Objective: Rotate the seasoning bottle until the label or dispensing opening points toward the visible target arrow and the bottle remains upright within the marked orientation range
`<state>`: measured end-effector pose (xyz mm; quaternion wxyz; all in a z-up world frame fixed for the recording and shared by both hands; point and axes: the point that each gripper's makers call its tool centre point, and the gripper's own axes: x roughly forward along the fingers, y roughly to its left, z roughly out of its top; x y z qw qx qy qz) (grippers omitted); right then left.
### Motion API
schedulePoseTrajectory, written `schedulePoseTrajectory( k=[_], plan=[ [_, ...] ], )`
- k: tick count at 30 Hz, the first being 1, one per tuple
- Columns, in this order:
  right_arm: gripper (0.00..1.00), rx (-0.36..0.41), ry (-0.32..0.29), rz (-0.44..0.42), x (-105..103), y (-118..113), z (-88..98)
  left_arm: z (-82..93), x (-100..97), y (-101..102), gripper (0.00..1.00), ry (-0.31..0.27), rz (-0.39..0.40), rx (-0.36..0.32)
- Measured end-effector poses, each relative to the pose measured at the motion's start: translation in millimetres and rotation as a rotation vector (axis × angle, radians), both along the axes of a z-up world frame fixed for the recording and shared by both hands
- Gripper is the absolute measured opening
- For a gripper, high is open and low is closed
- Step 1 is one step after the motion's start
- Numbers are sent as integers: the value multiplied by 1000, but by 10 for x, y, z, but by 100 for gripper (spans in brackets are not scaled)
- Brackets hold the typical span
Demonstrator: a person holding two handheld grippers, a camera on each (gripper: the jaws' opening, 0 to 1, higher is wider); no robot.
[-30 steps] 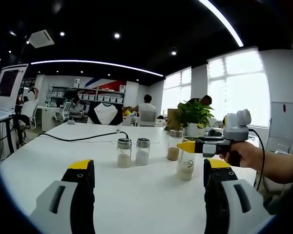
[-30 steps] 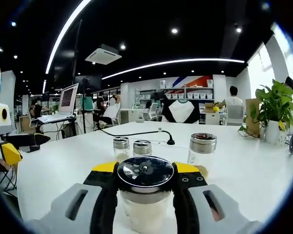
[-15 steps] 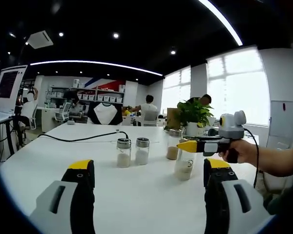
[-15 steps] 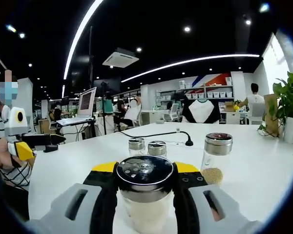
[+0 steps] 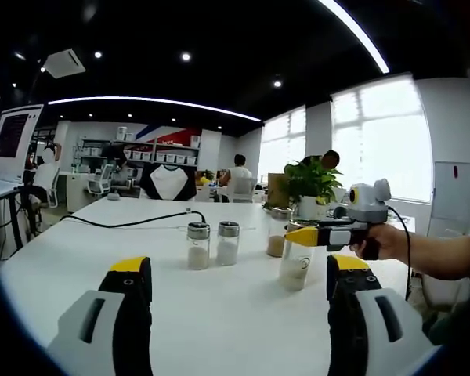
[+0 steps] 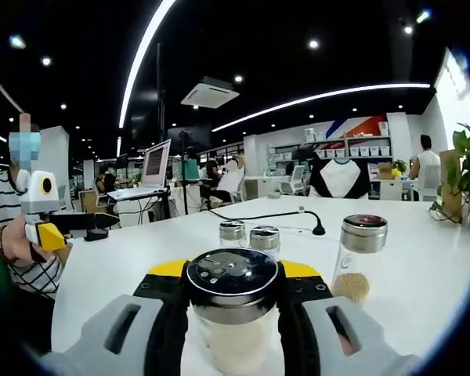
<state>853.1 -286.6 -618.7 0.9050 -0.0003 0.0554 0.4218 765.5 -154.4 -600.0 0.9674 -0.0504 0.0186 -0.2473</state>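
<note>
Status: grasp done, rotation result not verifiable.

Right tongs [image 6: 233, 301] – closed on the seasoning bottle [image 6: 232, 313] at lower centre of the right gripper view, one jaw each side just below the perforated metal cap [image 6: 233, 274]. Bottle holds pale granules and stands upright on the white bench [image 6: 133, 258]. In the left gripper view the same bottle [image 5: 297, 266] sits right of centre with the right tongs [image 5: 309, 233] clamped at cap level; a round label faces that camera.

Left tongs [image 5: 239, 282] – wide open, holding nothing, jaws at lower left and lower right of the left gripper view, above bare bench, well apart from the bottle.

Other items: two small shakers [image 5: 212, 244] at mid frame, touching or nearly so; a third jar [image 6: 359, 257] w/ darker contents at centre right of the right gripper view.

Remaining: no target arrow or marked orientation range is legible in either view, so alignment can't be confirmed. Judged open: finish or verify the turn, keep the bottle vertical, release.
</note>
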Motion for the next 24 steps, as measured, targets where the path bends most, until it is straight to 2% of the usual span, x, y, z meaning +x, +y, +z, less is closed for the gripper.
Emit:
schedulePoseTrajectory(
  k=[12, 19, 24],
  plan=[
    [42, 3, -5, 118, -45, 82, -2, -13, 2, 30, 97, 4, 5, -3],
    [42, 9, -8, 156, -38, 88, -1, -19, 8, 24, 98, 9, 4, -2],
    [42, -1, -12, 182, -69, 108, -2, 20, 12, -10, 98, -8, -8, -1]
  ],
)
